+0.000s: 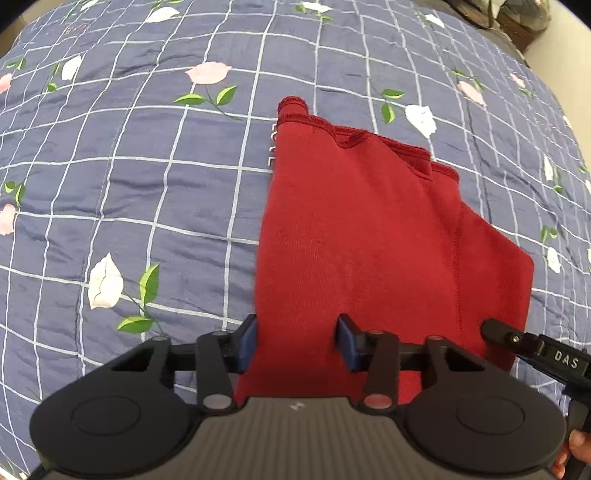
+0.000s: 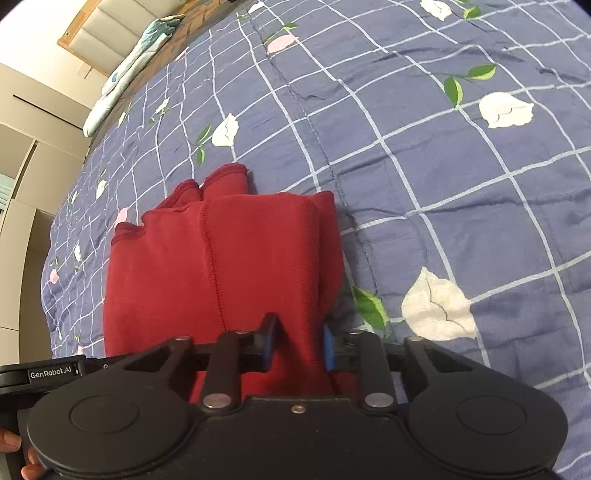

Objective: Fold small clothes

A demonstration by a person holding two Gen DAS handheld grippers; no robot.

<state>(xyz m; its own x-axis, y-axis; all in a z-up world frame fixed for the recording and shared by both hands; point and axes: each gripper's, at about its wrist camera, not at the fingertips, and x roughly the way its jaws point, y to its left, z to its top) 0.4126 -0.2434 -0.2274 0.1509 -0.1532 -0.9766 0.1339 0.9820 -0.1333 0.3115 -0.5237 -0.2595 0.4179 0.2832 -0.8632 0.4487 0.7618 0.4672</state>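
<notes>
A folded red garment (image 1: 354, 236) lies on a blue floral bedspread (image 1: 129, 177), its near edge between the part-open fingers of the left gripper (image 1: 297, 341) and right gripper (image 2: 298, 345); whether the pads pinch it is unclear. Only the right wrist view shows a headboard (image 2: 110, 33).

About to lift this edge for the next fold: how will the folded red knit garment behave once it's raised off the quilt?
The folded red knit garment will probably drape limp; it already sags in soft folds. Its stacked layers may slide apart, as only the near edge sits in the jaws. It looks light, and the blue checked floral quilt might wrinkle if it drags.
</notes>
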